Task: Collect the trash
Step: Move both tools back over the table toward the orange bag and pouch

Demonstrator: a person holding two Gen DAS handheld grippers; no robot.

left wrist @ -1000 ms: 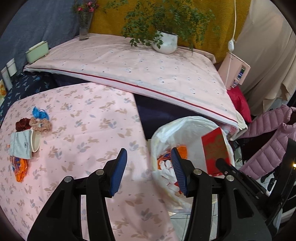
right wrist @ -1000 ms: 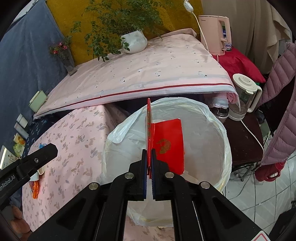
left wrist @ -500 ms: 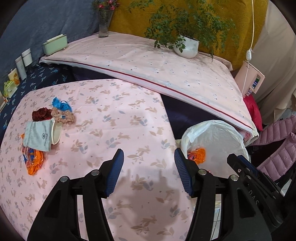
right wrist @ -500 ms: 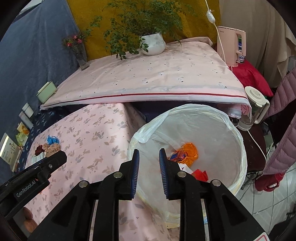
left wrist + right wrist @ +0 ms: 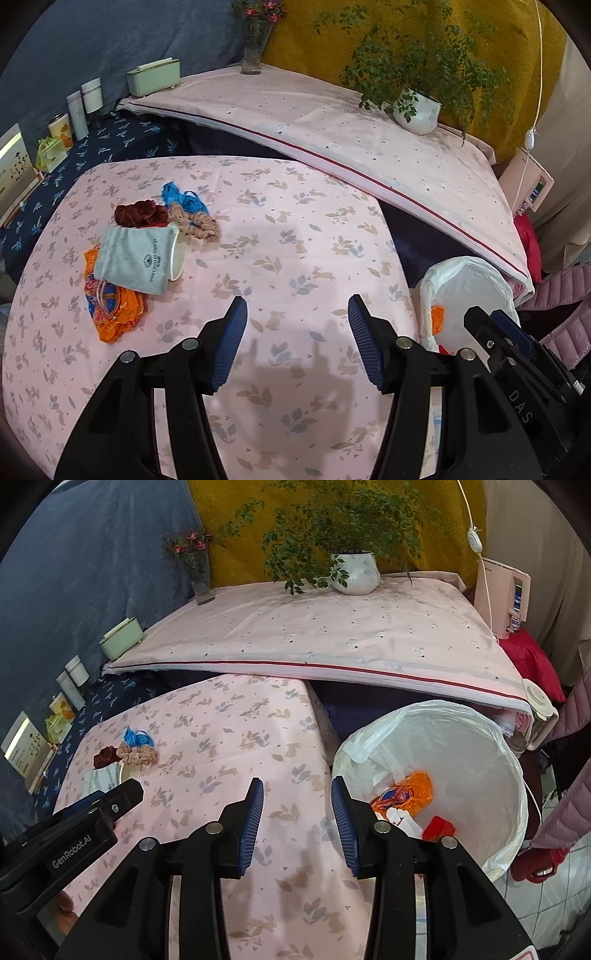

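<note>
A bin lined with a white bag [image 5: 476, 738] stands right of the pink floral table [image 5: 229, 738]; it also shows in the left wrist view [image 5: 476, 280]. Inside lie an orange wrapper [image 5: 410, 794], white scraps and a red packet [image 5: 439, 827]. On the table's left an orange wrapper [image 5: 114, 314] lies partly under a grey pouch [image 5: 136, 258]. My left gripper [image 5: 295, 339] is open and empty above the table. My right gripper [image 5: 297, 823] is open and empty over the table edge beside the bin.
Hair scrunchies, brown [image 5: 136, 214], beige [image 5: 195, 223] and blue [image 5: 181, 197], lie by a white cup [image 5: 179, 254]. Behind is a raised pink-covered surface [image 5: 332, 122] with a potted plant [image 5: 417, 114], a vase [image 5: 255, 48] and a green box [image 5: 155, 75]. A pink jacket [image 5: 565, 812] hangs at right.
My right gripper opened and let the red packet drop into the bin, then opened wider. Both grippers swung left, from over the bin toward the table.
</note>
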